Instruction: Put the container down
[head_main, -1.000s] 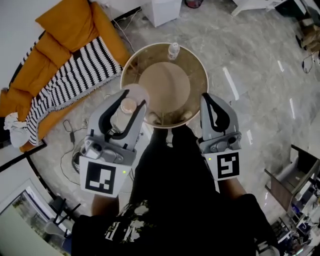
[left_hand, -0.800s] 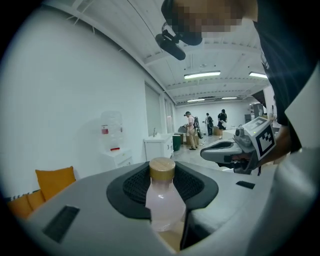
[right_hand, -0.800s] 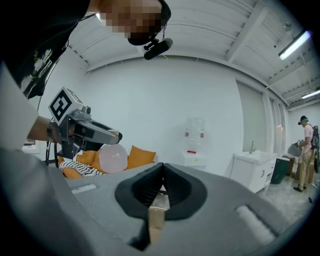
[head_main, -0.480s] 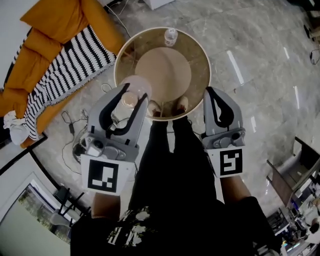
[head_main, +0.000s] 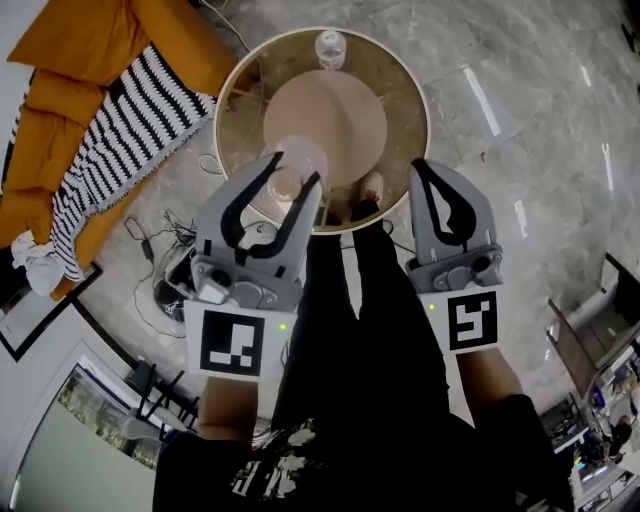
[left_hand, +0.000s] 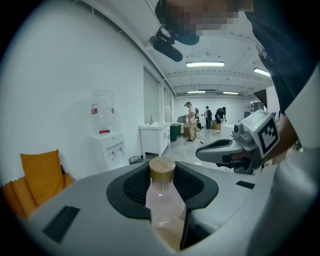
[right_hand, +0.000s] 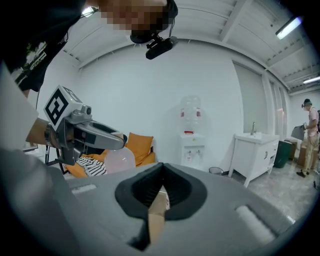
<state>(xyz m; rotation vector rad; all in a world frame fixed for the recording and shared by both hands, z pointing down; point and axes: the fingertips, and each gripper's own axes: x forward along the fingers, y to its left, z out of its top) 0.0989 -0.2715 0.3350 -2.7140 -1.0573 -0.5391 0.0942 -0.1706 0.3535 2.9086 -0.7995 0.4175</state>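
1. The pale pink translucent bottle with the tan round cap (left_hand: 162, 200) is held upright between the jaws of the left gripper (head_main: 292, 176), which are clamped on its body just below the neck.
2. Since a second ago the bottle has been carried inward. Then it hung outside the left rim of the round glass-topped table with the tan disc base (head_main: 408, 75); now it is seen over the near-left part of that table's top.
3. The table itself has been brought closer under both grippers, and its near rim now lies beneath the gripper tips.
4. The height of the bottle above the glass cannot be read from the head view, and no table surface appears in the left gripper view, so contact is judged not yet made.
5. The right gripper (head_main: 436, 180) is kept closed and empty, its jaws meeting with nothing between them, at the near-right rim of the table.
6. A small clear bottle (head_main: 330, 45) is left standing at the far edge of the table, well apart from the held one.
7. The carry is judged nearly done. A straight lowering onto the glass is what remains, with the jaws to be parted only once the base is seated, since a tall narrow bottle could be tipped by an early release.
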